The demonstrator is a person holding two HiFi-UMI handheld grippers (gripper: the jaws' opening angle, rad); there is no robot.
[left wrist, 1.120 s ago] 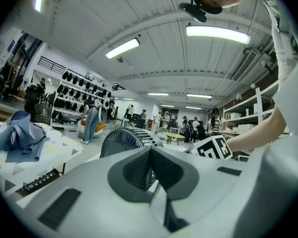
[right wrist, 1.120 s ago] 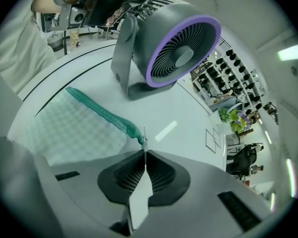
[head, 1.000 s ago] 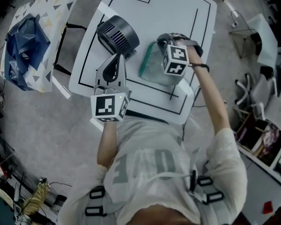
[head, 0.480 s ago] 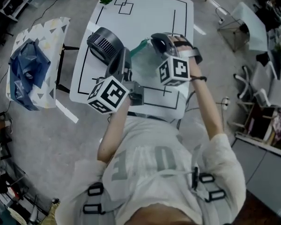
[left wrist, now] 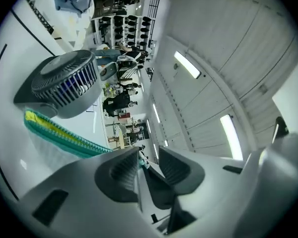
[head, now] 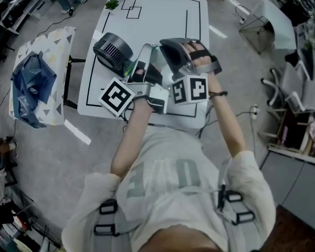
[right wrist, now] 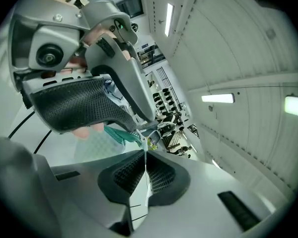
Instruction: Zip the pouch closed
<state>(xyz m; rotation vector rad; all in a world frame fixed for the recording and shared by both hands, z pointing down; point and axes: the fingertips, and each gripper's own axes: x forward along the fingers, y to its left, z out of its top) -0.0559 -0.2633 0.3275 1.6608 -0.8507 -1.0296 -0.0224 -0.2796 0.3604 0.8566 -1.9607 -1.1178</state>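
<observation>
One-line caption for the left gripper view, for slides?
Left gripper jaws just opening, the pouch's teal zipper end at their tips, fan beyond on table.

A grey fan [head: 113,50] sits on the white table [head: 163,9].

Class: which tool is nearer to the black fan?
Left. The left tool, jaws just opened with a teal corner of the pouch between them, lies close beside the fan, on its right; the right tool is farther right, beyond the left tool.
</observation>
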